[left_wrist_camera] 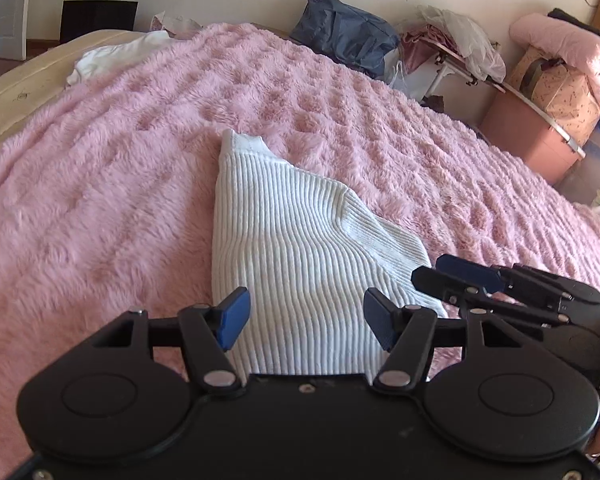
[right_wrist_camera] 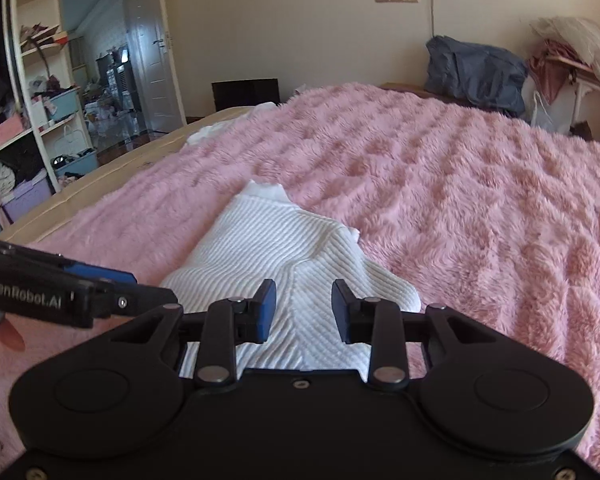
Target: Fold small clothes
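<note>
- Two tongs, one in each of my hands, hang low over a pink fluffy blanket (left_wrist_camera: 112,184) that covers a bed.
- My left tongs (left_wrist_camera: 306,322) fill the bottom of the left view; the blue pads stand wide apart, with nothing between them but air above the cloth.
- My right tongs (right_wrist_camera: 304,312) fill the bottom of the right view; their pads stand narrower, yet parted, and they pinch nothing that I can see.
- One small white ribbed top (left_wrist_camera: 276,248) lies in the centre of both views, running from the tongs towards the middle of the frame. It looks already folded into a narrow strip, with its collar end at the far tip and one lumpy flap on its right edge.
- A second white cloth (left_wrist_camera: 112,56) lies at the upper left, at the far edge of the blanket, well apart from the top.
- I judge the step in hand to be the next fold: near hem over towards the collar.
- To do it well, I should lower both tongs to the near corners, one each side, and pinch every layer, not only the upper one.
- Lifting both corners level and together should keep the strip square.
- The fluffy pile may drag the underside, so I should lift clear before carrying forward.
- That lumpy right flap wants smoothing first, or the fold will sit crooked.
</note>
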A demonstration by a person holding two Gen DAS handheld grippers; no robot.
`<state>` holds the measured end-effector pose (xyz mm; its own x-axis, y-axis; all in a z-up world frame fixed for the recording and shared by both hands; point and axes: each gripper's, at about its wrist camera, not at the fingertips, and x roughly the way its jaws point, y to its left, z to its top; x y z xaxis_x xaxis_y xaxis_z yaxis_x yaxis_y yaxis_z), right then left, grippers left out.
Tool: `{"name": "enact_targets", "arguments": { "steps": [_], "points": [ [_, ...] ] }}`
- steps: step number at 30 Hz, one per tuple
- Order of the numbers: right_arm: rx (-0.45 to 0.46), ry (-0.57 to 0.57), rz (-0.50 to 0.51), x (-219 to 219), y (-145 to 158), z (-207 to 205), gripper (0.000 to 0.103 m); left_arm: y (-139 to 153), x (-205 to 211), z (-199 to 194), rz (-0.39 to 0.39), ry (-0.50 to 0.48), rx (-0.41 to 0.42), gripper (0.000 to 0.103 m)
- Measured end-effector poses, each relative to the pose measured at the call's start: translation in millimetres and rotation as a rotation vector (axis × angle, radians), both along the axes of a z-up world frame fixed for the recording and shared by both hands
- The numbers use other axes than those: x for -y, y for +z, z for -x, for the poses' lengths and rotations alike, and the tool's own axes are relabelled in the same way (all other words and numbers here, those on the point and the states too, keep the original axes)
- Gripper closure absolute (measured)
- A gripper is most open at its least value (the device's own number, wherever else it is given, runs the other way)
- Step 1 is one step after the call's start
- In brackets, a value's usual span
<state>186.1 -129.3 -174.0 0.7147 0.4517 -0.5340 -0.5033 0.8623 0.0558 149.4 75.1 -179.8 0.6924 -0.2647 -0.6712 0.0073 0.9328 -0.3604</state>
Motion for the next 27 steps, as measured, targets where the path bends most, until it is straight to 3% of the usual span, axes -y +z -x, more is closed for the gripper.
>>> {"name": "enact_targets", "arguments": {
  "steps": [8,12,17,19,22,27],
  "points": [
    [0.024,0.112,0.151,-9,-24,60,0.071,-26,16,41,0.022,-0.016,-0.078,0.037],
    [0.023,0.062,0.264,-13,-44,61,0.071,-50,26,43,-0.013,-0.027,-0.117,0.037],
    [-0.066,0.003,0.181,0,-54,47,0.071,-62,36,43,-0.066,-0.047,-0.105,0.037],
    [-0.079,-0.020,0.178,2,-54,44,0.063,-58,36,43,-0.067,-0.046,-0.104,0.037],
    [-0.096,-0.049,0.145,4,-44,50,0.063,-40,32,49,-0.068,-0.026,-0.105,0.037],
    [-0.045,-0.073,0.193,2,-16,68,0.062,-4,28,65,-0.103,0.026,-0.102,0.037]
  ]
}}
